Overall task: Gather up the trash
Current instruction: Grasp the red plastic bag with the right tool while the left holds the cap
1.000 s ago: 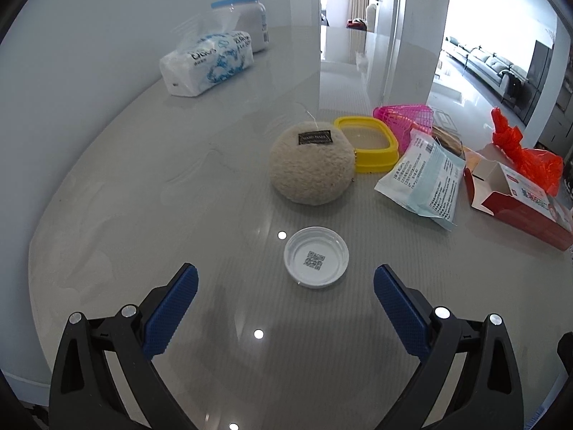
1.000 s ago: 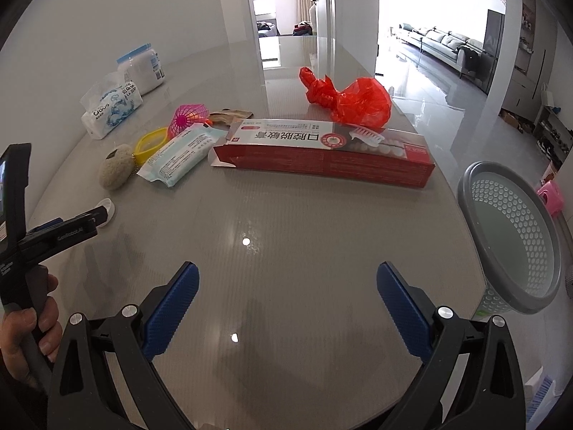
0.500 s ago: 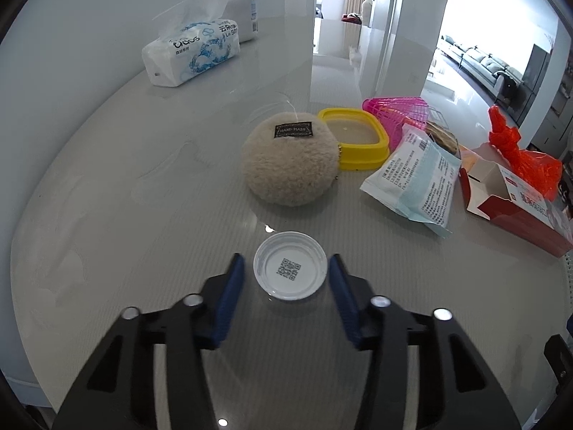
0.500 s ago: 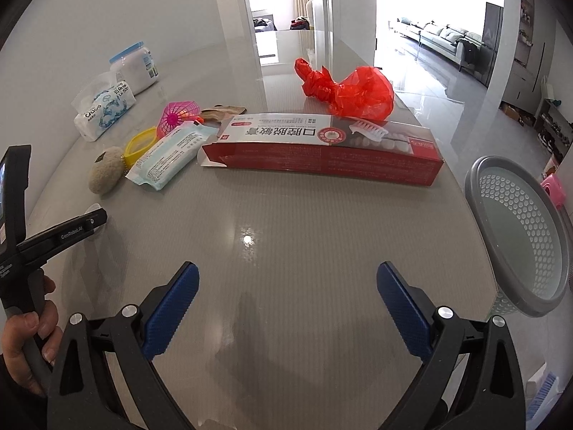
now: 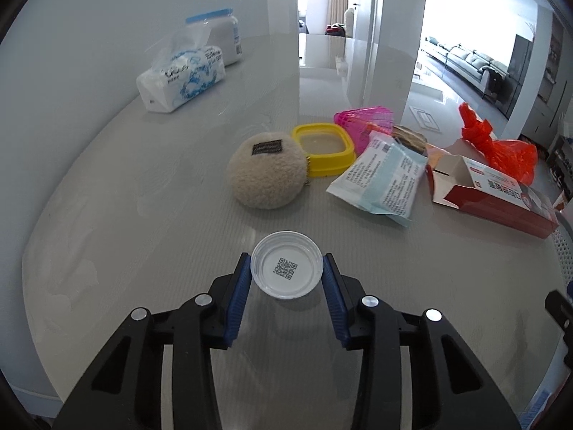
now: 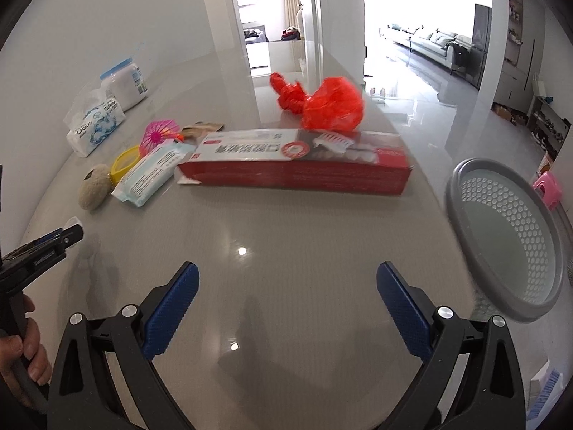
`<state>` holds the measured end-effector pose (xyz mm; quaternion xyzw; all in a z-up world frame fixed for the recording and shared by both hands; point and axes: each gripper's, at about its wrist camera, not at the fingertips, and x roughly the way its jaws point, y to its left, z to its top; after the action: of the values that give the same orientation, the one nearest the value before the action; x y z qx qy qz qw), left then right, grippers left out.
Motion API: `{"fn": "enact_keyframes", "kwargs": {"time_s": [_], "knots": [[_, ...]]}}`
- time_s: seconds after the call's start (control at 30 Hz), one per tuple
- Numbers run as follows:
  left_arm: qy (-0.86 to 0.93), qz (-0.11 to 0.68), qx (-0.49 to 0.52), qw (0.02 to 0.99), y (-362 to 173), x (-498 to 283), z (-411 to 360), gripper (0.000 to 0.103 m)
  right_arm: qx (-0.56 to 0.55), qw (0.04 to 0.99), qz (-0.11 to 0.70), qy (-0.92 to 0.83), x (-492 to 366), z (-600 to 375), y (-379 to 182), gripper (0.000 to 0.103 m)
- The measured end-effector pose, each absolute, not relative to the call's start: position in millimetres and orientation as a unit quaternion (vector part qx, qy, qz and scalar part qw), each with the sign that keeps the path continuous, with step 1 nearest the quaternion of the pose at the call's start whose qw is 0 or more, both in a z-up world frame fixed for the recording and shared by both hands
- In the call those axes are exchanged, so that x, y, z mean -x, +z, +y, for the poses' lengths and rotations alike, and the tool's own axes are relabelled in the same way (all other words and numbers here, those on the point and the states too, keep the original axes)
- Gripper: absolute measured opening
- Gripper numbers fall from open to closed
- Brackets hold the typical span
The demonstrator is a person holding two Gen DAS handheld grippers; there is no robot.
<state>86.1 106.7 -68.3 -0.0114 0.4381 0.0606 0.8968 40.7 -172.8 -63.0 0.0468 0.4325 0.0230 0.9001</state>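
Here, on a glossy grey table (image 5: 150,236), the left gripper (image 5: 286,272) pinches a small white plastic lid (image 5: 286,269) by its rim, one blue pad on each side, near the table's front edge. The lid lies open side up with a printed square code inside, and whether it has left the surface cannot be told. It looks very light, thin and smooth (likely to flex or squirt out if squeezed hard), so a gentle hold across the rim's widest points suits it best.

Moving left to right beyond it: a pack of tissues (image 5: 181,79) and a white jar (image 5: 224,41) stand far back by the wall; a fluffy cream pouch (image 5: 266,175) sits just past the lid; a yellow tray (image 5: 324,148) touches the pouch's far side; a pink mesh piece (image 5: 363,118) lies behind that. Next comes a pale blue wrapper (image 5: 379,177), soft and crinkly, best taken by an edge. Then an open red carton (image 5: 494,193), long, stiff and light, best gripped across its narrow side. A knotted red plastic bag (image 5: 501,147) sits behind it, limp and easy to grab at the knot.

In the right wrist view, the right gripper (image 6: 287,295) hovers over bare table with its jaws spread wide and nothing between them. A grey perforated bin (image 6: 501,236) stands past the table's right edge.
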Motion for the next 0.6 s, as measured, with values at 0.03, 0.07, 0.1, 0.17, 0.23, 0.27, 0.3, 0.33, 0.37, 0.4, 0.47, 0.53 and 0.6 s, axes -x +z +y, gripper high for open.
{"fn": "enact_keyframes", "kwargs": {"time_s": [0.03,0.07,0.1,0.17,0.23,0.27,0.3,0.33,0.37,0.4,0.47,0.53,0.6], "knots": [[0.058,0.436,0.009,0.898,-67,-85,103,0.039,-0.042,0.903,0.427,0.019,-41,-178,-61,0.095],[0.054,0.435,0.007,0.899,-65,-85,99,0.039,-0.038,0.906,0.422,0.018,-42,-183,-59,0.095],[0.051,0.434,0.007,0.899,-64,-84,97,0.039,-0.032,0.908,0.417,0.014,-43,-187,-57,0.095],[0.045,0.432,0.004,0.901,-62,-84,90,0.039,-0.019,0.914,0.405,0.003,-48,-197,-49,0.095],[0.036,0.431,0.001,0.902,-62,-85,82,0.039,-0.02,0.919,0.394,0.005,-58,-208,-42,0.095],[0.033,0.43,0.0,0.902,-61,-85,79,0.039,-0.023,0.92,0.39,0.004,-64,-213,-39,0.095],[0.028,0.43,0.0,0.902,-61,-86,73,0.039,-0.025,0.921,0.389,0.001,-72,-218,-36,0.095],[0.025,0.429,0.0,0.903,-61,-86,70,0.039,-0.027,0.922,0.386,0.0,-82,-222,-33,0.095],[0.022,0.428,0.0,0.903,-60,-86,67,0.039,-0.029,0.923,0.383,0.001,-91,-225,-31,0.095],[0.019,0.428,0.0,0.904,-59,-87,63,0.039,-0.031,0.924,0.382,0.0,-101,-227,-29,0.095],[0.015,0.426,-0.001,0.905,-59,-88,56,0.039,-0.029,0.923,0.384,0.001,-119,-230,-26,0.095],[0.012,0.425,-0.004,0.905,-58,-90,50,0.039,-0.027,0.921,0.389,0.0,-141,-230,-26,0.095],[0.009,0.426,-0.004,0.905,-58,-92,47,0.039,-0.033,0.917,0.397,0.001,-164,-231,-30,0.095]]}}
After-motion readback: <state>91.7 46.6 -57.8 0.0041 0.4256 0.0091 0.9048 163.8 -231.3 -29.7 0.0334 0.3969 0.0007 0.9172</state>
